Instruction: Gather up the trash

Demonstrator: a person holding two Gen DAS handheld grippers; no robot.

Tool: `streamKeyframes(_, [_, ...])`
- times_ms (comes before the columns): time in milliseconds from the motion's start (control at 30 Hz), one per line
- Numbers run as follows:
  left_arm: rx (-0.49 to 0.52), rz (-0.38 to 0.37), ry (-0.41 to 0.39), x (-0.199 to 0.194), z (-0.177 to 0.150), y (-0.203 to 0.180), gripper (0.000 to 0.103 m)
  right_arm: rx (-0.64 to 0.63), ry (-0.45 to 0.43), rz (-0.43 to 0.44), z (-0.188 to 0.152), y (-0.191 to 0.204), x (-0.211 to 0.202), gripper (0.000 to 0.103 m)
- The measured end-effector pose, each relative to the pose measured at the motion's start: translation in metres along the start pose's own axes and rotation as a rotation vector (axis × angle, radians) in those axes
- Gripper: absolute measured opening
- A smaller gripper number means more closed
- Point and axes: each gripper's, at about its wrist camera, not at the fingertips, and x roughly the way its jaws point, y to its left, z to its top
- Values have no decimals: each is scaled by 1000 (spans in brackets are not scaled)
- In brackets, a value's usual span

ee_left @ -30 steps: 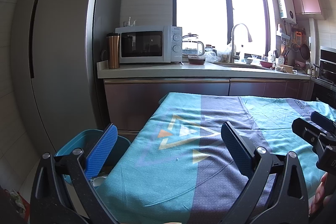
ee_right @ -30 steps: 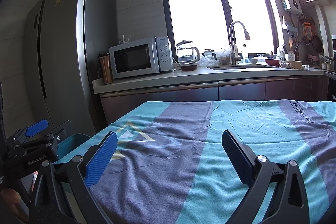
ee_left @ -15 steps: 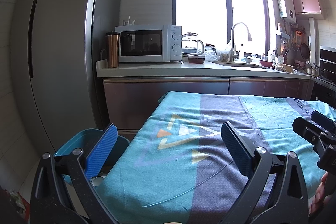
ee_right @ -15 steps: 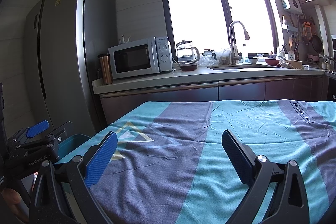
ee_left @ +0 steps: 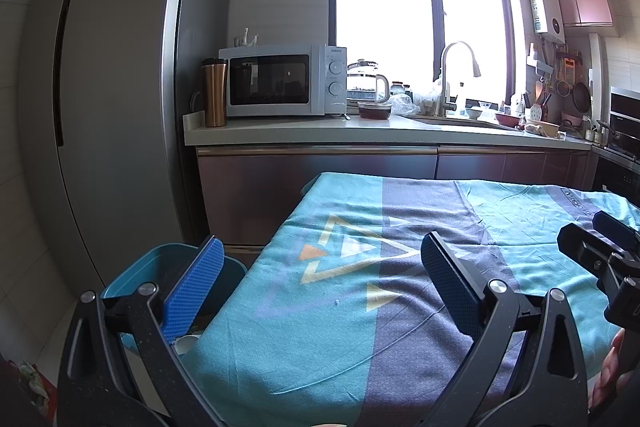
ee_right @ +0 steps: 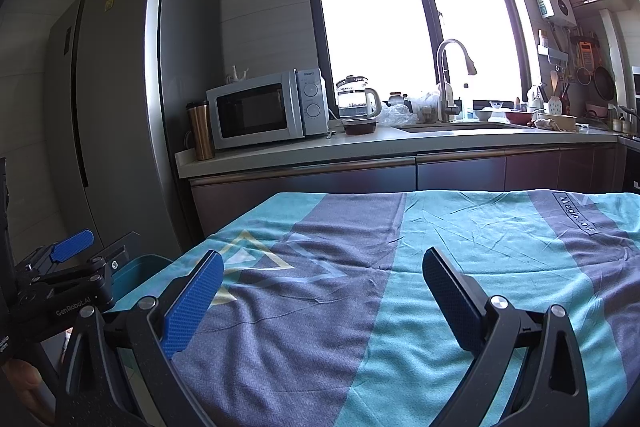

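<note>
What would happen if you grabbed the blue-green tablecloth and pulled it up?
The tablecloth would probably flop and bunch rather than lift flat: it shows soft creases and drapes over the table edge. It likely feels light, since it looks thin. Pushing it would probably wrinkle or slide it. Both the left hand-held gripper and the right hand-held gripper are open above it.

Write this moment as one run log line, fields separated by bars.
left gripper: open, empty | right gripper: open, empty | tablecloth: no trash visible | teal bin: left of table
</note>
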Motion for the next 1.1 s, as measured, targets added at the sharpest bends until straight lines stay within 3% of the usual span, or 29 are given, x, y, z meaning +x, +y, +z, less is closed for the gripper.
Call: streamKeyframes(1100, [18,-25,11,5,-2,-10,97,25,4,-1,-1,-9,0,96])
